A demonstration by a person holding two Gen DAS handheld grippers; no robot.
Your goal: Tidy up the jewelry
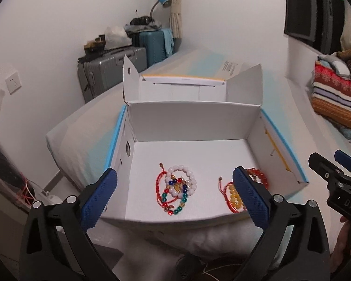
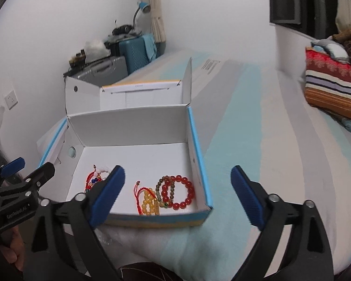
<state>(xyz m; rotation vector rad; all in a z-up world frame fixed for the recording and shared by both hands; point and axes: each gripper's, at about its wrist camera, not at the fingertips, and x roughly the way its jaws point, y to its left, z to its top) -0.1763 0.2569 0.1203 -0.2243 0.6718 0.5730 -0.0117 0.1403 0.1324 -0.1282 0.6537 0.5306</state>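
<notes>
An open white cardboard box (image 1: pixel 189 121) with blue edges sits on the bed. Inside it, at the left, lies a pile of bracelets (image 1: pixel 179 188): white beads, coloured beads and red cord. At the right lies a second pile, with a red bead bracelet (image 2: pixel 179 193), a yellow bead bracelet (image 2: pixel 149 202) and a greenish one. My left gripper (image 1: pixel 174 193) is open and empty, hovering at the box's near edge. My right gripper (image 2: pixel 177 194) is open and empty, near the box's front right corner. Each gripper shows at the edge of the other's view.
The box's lid (image 1: pixel 184 84) stands open behind it. A bed with a pale striped sheet (image 2: pixel 257 140) stretches right. Folded blankets (image 2: pixel 332 84) lie at the far right. Suitcases (image 1: pixel 112 70) and a blue lamp (image 1: pixel 162 1) stand against the far wall.
</notes>
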